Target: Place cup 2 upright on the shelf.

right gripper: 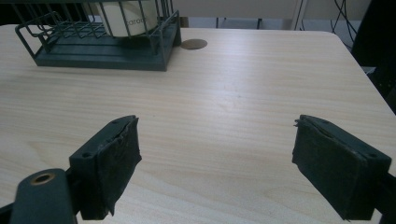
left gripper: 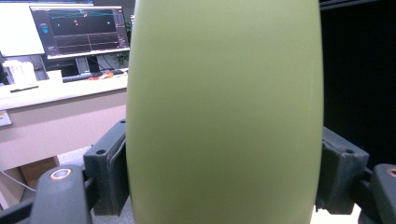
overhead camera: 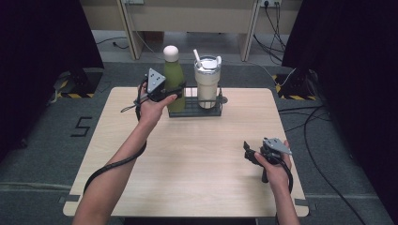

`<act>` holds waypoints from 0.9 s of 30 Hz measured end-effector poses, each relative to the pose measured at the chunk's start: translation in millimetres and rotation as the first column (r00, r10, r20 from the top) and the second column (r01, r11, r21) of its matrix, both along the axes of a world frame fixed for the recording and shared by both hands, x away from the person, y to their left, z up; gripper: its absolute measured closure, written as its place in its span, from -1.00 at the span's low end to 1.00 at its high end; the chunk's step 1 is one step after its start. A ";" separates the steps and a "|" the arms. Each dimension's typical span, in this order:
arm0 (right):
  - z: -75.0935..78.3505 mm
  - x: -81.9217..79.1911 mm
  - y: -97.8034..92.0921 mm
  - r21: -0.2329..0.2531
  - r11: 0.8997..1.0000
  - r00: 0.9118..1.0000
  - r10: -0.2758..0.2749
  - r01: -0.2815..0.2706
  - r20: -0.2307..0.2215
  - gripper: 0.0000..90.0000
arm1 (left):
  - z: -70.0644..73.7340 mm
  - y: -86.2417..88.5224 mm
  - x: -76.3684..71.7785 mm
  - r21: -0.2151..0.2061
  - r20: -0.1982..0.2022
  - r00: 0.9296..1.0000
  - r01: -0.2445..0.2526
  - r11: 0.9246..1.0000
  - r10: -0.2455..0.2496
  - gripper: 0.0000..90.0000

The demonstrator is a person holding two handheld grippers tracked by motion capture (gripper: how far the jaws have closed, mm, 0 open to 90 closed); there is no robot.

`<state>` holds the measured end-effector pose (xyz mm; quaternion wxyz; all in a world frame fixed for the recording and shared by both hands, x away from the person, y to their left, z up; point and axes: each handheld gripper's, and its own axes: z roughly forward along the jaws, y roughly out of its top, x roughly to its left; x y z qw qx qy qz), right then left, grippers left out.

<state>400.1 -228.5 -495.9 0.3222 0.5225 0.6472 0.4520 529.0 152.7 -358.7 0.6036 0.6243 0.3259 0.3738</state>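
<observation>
A green bottle (overhead camera: 174, 77) with a pale round cap stands in the left end of a dark wire rack (overhead camera: 195, 111) at the table's far middle. My left gripper (overhead camera: 177, 90) is shut on the green bottle (left gripper: 224, 112), one jaw pressed on each side of its body. A cream tumbler (overhead camera: 207, 82) with a lid and straw stands in the rack's right end. My right gripper (overhead camera: 246, 150) hovers open over the table's near right, nothing between its jaws. The right gripper view has the rack (right gripper: 102, 58) and tumbler (right gripper: 126, 16) far ahead of that gripper (right gripper: 217, 172).
A small round brown disc (right gripper: 194, 44) sits in the tabletop just right of the rack. The wooden table (overhead camera: 197, 159) is bare between the rack and my right gripper. Cables and black curtains surround the table; a desk with a monitor (left gripper: 79, 30) stands behind.
</observation>
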 end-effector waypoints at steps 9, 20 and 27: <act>-0.6 0.7 -1.1 -0.008 1.000 1.000 0.003 -0.003 0.002 -0.67 | 0.5 -1.7 7.1 -0.002 -0.006 1.000 -0.019 1.000 0.019 -0.53; 0.0 0.8 -2.2 -0.003 1.000 1.000 0.000 0.000 0.001 -0.67 | -0.6 -6.6 15.8 -0.005 -0.007 0.999 -0.031 1.000 0.031 -0.53; 0.3 0.6 -3.5 0.000 1.000 1.000 0.000 0.000 0.001 -0.67 | 2.0 -8.2 20.7 -0.009 -0.007 0.999 -0.039 0.999 0.039 -0.53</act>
